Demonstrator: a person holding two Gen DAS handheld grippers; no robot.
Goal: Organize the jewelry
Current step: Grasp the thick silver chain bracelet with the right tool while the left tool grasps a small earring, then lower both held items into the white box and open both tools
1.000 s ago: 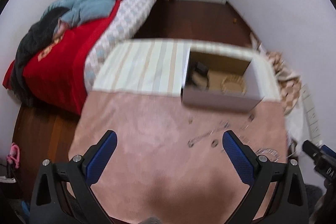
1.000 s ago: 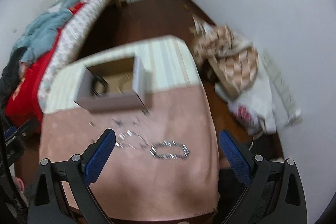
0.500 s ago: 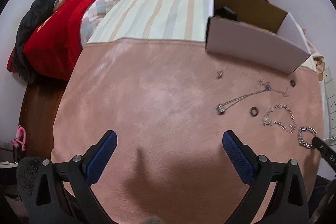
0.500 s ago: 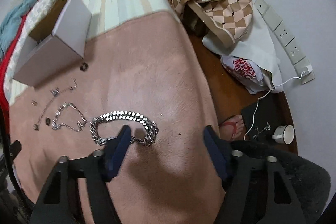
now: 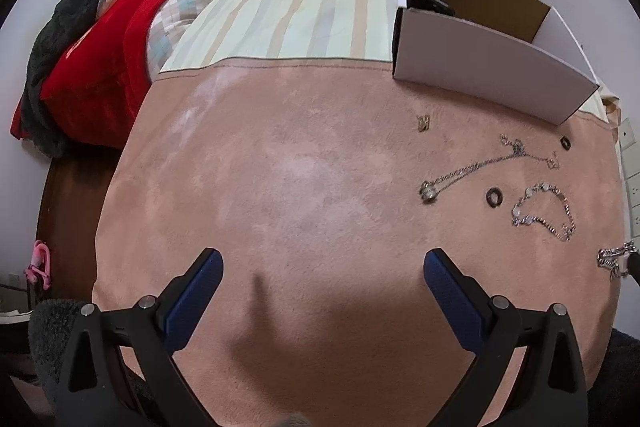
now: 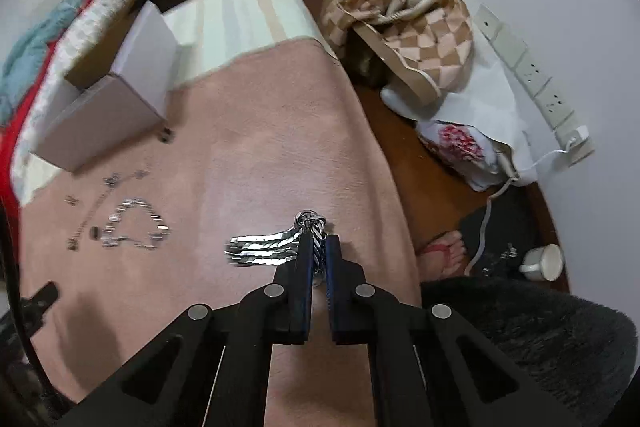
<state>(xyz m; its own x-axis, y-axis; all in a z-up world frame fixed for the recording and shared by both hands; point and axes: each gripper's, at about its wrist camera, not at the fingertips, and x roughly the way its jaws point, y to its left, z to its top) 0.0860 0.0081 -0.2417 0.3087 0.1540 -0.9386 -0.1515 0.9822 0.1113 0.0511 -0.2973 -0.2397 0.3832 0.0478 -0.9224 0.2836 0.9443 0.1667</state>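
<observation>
My right gripper (image 6: 319,241) is shut on a thick silver chain bracelet (image 6: 264,247), which hangs off its left side just above the pink cloth (image 6: 260,155); it shows at the right edge of the left wrist view (image 5: 614,259). My left gripper (image 5: 320,267) is open and empty over the pink cloth (image 5: 280,187). A pendant necklace (image 5: 472,171), a beaded bracelet (image 5: 544,211), two dark rings (image 5: 494,197) (image 5: 565,143) and small earrings (image 5: 423,123) lie near the open white box (image 5: 488,71). The same bracelet (image 6: 134,225) and box (image 6: 100,119) show in the right wrist view.
A bed with a red blanket (image 5: 88,67) stands to the left. A checkered bag (image 6: 404,31), a white bag (image 6: 472,143), a power strip (image 6: 528,75), a cup (image 6: 544,263) and a person's foot (image 6: 440,255) are on the floor to the right.
My right gripper closed on the thick chain bracelet and lifted it off the cloth. My left gripper came down closer to the pink cloth.
</observation>
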